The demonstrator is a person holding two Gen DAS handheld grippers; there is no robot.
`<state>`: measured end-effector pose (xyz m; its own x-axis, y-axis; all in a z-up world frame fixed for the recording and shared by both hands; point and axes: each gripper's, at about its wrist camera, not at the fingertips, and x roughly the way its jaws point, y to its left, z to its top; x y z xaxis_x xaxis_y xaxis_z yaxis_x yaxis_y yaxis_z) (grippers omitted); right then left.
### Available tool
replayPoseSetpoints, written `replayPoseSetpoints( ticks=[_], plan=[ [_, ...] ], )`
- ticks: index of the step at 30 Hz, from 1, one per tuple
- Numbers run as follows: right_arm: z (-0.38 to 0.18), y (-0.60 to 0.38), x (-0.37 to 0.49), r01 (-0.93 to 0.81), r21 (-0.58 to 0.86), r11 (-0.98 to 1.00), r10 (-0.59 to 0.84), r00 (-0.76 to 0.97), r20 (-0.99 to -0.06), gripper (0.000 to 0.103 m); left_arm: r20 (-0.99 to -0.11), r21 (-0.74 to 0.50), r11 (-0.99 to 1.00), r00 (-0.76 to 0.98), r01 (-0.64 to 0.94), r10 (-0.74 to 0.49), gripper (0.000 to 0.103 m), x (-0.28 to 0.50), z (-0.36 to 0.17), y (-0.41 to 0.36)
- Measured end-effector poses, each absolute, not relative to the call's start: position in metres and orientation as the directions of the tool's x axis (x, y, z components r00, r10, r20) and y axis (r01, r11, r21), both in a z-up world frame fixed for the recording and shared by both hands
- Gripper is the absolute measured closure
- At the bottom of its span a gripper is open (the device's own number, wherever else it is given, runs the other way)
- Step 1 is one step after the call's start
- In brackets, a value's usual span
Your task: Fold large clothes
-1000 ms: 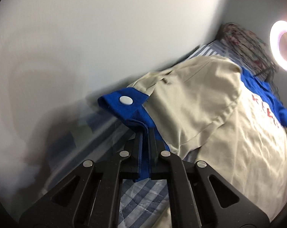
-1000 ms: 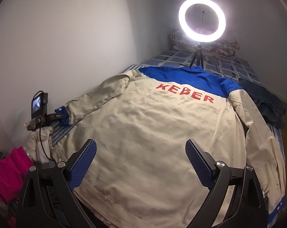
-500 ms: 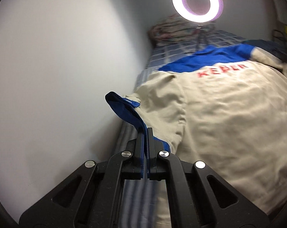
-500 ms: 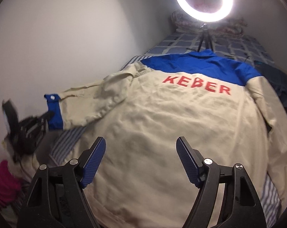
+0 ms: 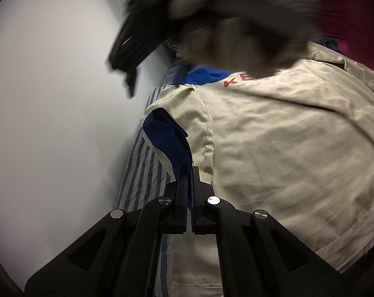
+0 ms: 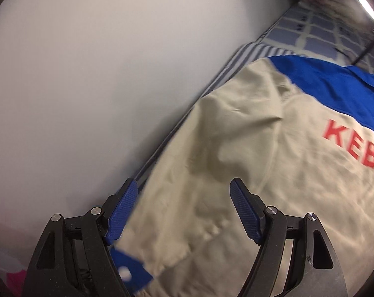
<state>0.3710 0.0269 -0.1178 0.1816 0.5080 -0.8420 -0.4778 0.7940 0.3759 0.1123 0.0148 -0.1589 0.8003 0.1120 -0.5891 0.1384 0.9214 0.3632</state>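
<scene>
— Beige cotton twill, creased all over, is spread across the bed; red block capitals are printed on the back of the jacket (image 6: pixel 273 173), under a blue yoke (image 6: pixel 340 86); "KEBE" is read in the right wrist view before the frame cuts it, and only "KE" in the left wrist view, the rest being hidden.

— And the bedding beneath?

— A striped sheet (image 5: pixel 142 173), grey and white, is seen along the pale wall (image 6: pixel 100 61); further up, a blue checked cover (image 6: pixel 318 29) is laid; the jacket is found against the wall side of the bed, back upward.

— How is the sleeve held?

— The blue cuff (image 5: pixel 169 136) is pinched flat between the closed jaws of the left gripper (image 5: pixel 189 173); the cloth is folded into a thick ridge above the black fingers, and the beige sleeve (image 5: pixel 187 109) is drawn over the jacket's body; the tool is tilted downward.

— The other tool?

— The right gripper (image 6: pixel 182 198) is pointed steeply down over the sleeve and shoulder area; its jaws have just been closing yet are kept wide apart, nothing being pressed by the ribbed blue pads (image 6: pixel 120 212); a blurred gloved hand (image 5: pixel 236 19) with a pink sleeve (image 5: pixel 355 12) is seen in the left view, wrapped about a black handle.
</scene>
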Motion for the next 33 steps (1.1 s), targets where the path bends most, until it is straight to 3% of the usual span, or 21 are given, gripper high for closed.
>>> replayPoseSetpoints(
  ticks=[7,9,10,11,18,26,33],
  plan=[
    [-0.155,0.090,0.387,-0.518,0.267,0.812,0.378,0.119,-0.918,0.027,-0.611,0.358,0.920,0.785,0.160,0.101,0.103,0.114,-0.165,0.020],
    [-0.163,0.092,0.386,-0.530,0.273,0.803,0.371,0.086,-0.925,0.052,-0.615,0.360,0.919,0.782,0.164,0.101,0.103,0.115,-0.168,0.021],
    [-0.166,0.090,0.386,-0.523,0.286,0.803,0.372,0.064,-0.926,0.079,-0.616,0.359,0.919,0.781,0.164,0.102,0.103,0.114,-0.168,0.021],
    [-0.169,0.089,0.386,-0.516,0.297,0.803,0.375,0.051,-0.925,0.096,-0.618,0.358,0.919,0.780,0.163,0.102,0.103,0.114,-0.168,0.022],
    [-0.151,0.053,0.388,-0.461,0.343,0.818,0.440,0.121,-0.890,0.101,-0.579,0.395,0.904,0.808,0.162,0.108,0.103,0.105,-0.160,0.020],
    [-0.101,-0.080,0.351,-0.326,0.457,0.828,0.546,0.278,-0.791,0.101,-0.510,0.448,0.875,0.856,0.185,0.080,0.103,0.080,-0.143,0.007],
    [-0.130,-0.181,0.279,-0.151,0.541,0.827,0.558,0.338,-0.758,0.101,-0.530,0.479,0.830,0.848,0.285,0.016,0.103,0.058,-0.150,-0.019]
  ],
)
